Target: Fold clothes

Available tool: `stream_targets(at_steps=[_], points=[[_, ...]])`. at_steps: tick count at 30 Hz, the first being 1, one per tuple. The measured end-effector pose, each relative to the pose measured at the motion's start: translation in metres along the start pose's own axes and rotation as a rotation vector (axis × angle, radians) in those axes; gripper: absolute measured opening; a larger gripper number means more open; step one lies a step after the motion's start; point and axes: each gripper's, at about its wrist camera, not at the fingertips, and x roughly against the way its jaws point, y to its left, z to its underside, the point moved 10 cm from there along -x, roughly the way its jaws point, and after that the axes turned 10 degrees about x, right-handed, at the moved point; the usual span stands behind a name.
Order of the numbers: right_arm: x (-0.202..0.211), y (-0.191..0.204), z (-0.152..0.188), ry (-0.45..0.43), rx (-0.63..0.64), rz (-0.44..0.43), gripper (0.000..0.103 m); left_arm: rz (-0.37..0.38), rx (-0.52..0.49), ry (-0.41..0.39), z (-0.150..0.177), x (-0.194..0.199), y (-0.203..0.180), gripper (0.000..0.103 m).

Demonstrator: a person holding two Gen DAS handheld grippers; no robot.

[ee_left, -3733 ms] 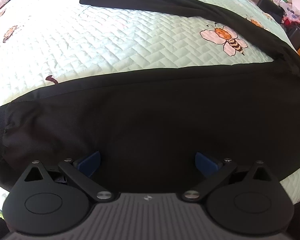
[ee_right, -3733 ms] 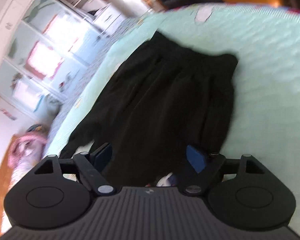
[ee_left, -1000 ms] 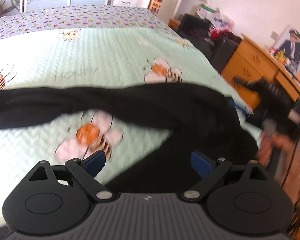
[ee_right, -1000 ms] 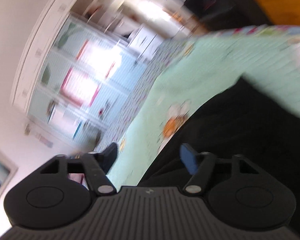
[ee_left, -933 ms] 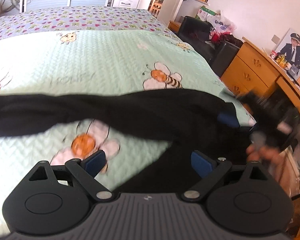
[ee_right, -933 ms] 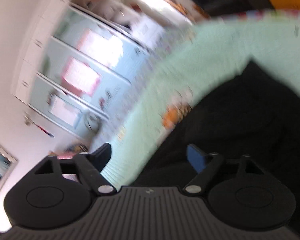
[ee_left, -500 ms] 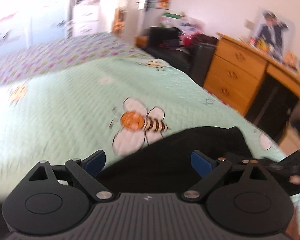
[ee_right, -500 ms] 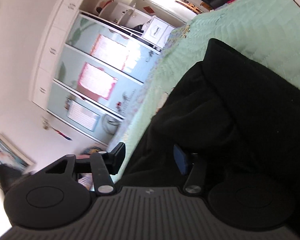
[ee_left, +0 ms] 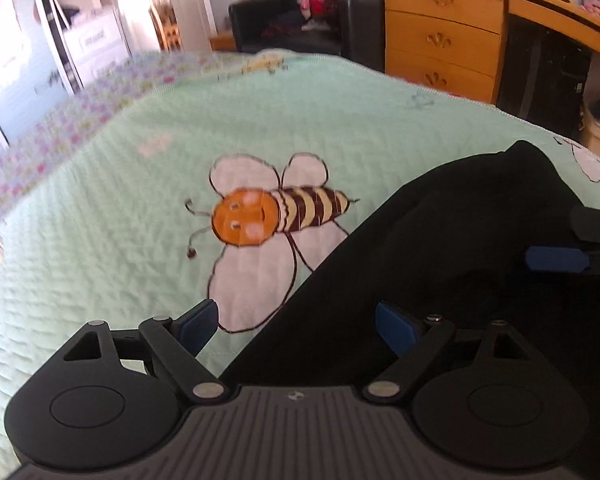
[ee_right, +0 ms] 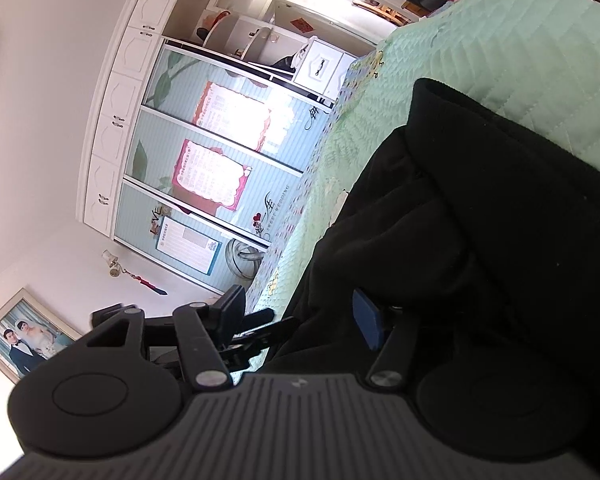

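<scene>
One black garment [ee_left: 452,248] lies on a mint-green quilted bedspread [ee_left: 120,220], bunched into soft folds at the right side of the left wrist view. Its straight left edge runs diagonally from the near centre of that view up toward the far right, ending in a rounded, raised hump of cloth.

Seen from the right wrist camera, which is rolled sideways, the same dark cloth [ee_right: 480,240] fills the right half of the picture, with a thick folded band across its top.

The left gripper [ee_left: 296,322] sits low over the near edge of the garment. Its jaws are closing but stand wide; the left blue pad is over bare bedspread and the right pad is over the black cloth, so the garment's edge passes between them. Neither pad presses on the fabric.

The right gripper [ee_right: 300,316] lies against the bunched cloth. Its jaws are opening slightly and stand at a middling width. One blue pad is tucked into a fold; the other finger is clear of the fabric, in front of the room behind. Black cloth sits between them, not pinched.

A printed cartoon bee [ee_left: 260,220] with an orange face lies just left of the garment. Beyond the bed stand a wooden chest of drawers [ee_left: 440,32] and pale sliding wardrobe doors [ee_right: 204,160].
</scene>
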Motion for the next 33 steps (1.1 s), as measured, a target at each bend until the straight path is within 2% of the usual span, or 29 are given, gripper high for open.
stream_targets(at_steps=[1,5,7,8,9,10,13,21,23,26,27,28,30,31,33], points=[[0.000,0.000,0.000,-0.001,-0.001,0.000,0.061,0.012,0.003,0.014,0.001,-0.003,0.000,0.072],[0.001,-0.001,0.001,-0.001,-0.001,0.001,0.061,0.083,0.026,0.080,0.004,-0.012,-0.001,0.054],[0.001,-0.002,0.001,-0.001,0.000,0.002,0.061,0.104,0.025,0.101,0.005,-0.012,-0.003,0.039],[0.001,-0.002,0.001,0.000,0.000,0.002,0.061,0.097,0.015,0.099,0.004,-0.013,-0.005,0.035],[0.001,-0.002,0.001,0.000,0.001,0.002,0.061,0.090,0.005,0.096,0.002,-0.013,-0.006,0.021],[0.001,-0.003,0.001,0.000,0.002,0.002,0.061,0.073,-0.009,0.086,0.000,-0.013,-0.007,0.013],[0.001,-0.004,0.001,0.000,0.005,0.005,0.061,0.008,-0.057,0.046,-0.011,-0.016,-0.007,0.009],[0.001,-0.005,0.001,-0.003,0.008,0.005,0.061,-0.064,-0.117,0.003,-0.039,-0.032,-0.012,0.009],[0.000,-0.005,0.001,-0.003,0.008,0.004,0.061,-0.092,-0.129,0.009,-0.039,-0.040,-0.007,0.011],[0.000,-0.005,0.001,-0.001,0.015,0.008,0.061,-0.093,-0.128,0.063,-0.032,-0.050,-0.007,0.013],[0.000,-0.005,0.001,0.000,0.016,0.009,0.061,-0.100,-0.125,0.059,-0.033,-0.048,-0.008,0.016],[0.000,-0.005,0.001,0.000,0.016,0.008,0.061,-0.107,-0.121,0.054,-0.035,-0.045,-0.008,0.025],[0.000,-0.005,0.001,-0.002,0.013,0.006,0.061,-0.058,-0.057,0.034,-0.038,-0.036,-0.008,0.039],[0.001,-0.005,0.001,-0.002,0.011,0.004,0.061,-0.029,-0.028,0.025,-0.040,-0.029,-0.009,0.043],[0.002,-0.004,0.001,-0.004,0.008,-0.003,0.062,0.027,0.027,0.007,-0.045,-0.016,-0.011,0.043]])
